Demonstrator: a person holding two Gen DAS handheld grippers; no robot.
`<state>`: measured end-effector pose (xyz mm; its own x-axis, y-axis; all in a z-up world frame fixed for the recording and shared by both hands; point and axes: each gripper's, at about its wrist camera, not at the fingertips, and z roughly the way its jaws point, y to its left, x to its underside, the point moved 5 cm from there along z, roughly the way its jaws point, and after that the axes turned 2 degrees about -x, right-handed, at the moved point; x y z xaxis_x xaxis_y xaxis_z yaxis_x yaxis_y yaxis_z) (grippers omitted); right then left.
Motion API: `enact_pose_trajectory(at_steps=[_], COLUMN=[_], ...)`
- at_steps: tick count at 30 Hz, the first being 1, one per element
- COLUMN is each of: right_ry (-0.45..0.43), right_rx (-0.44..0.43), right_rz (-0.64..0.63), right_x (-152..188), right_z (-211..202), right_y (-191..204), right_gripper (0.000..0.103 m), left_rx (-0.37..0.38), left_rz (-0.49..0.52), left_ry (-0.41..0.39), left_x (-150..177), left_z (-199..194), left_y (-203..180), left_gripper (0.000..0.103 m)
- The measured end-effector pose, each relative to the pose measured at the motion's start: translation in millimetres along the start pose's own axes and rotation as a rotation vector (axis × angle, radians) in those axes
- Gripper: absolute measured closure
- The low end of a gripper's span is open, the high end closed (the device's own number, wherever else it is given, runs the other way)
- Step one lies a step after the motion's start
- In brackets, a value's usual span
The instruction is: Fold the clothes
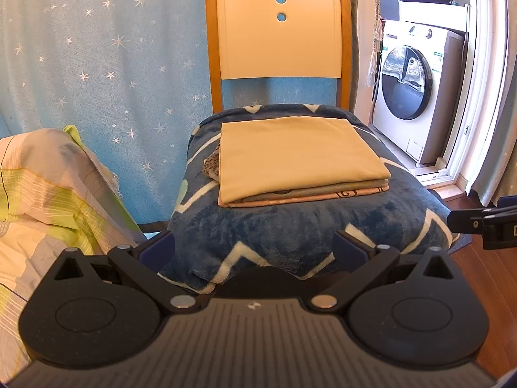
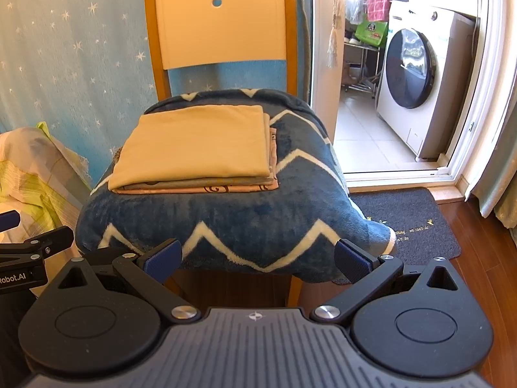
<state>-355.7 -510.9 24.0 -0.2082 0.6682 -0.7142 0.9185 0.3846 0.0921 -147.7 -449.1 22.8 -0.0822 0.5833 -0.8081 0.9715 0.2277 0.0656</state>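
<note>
A neat pile of folded clothes (image 1: 297, 161) sits on a blue zigzag blanket (image 1: 290, 226) that covers a chair (image 1: 278, 22) seat — the yellow one is on top. The left gripper (image 1: 253, 250) and the right gripper (image 2: 258, 258) both hang in front of the blanket, jaws wide apart, holding nothing.

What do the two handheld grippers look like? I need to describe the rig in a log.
Both match: the left gripper and right gripper have black linkage arms with silver pivot pins, dark blue textured pads, two round black housings, and a grey ribbed body bearing a small white emblem. In the right wrist view, the left gripper's side shows white "Robot.AI" lettering. No cables, hands or sleeves show.
</note>
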Motion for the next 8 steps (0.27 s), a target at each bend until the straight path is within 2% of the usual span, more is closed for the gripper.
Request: enact_pose_trajectory(at_steps=[8], right_ry=[0.006], right_rx=[0.0], right_rz=[0.005], right_x=[0.9], right_z=[4.1], right_y=[-1.9], right_gripper=[0.0], left_rx=[0.006], left_rz=[0.009], left_ry=[-0.008], left_x=[0.3], left_z=[1.7], left_y=[-2.7], left_gripper=[0.001])
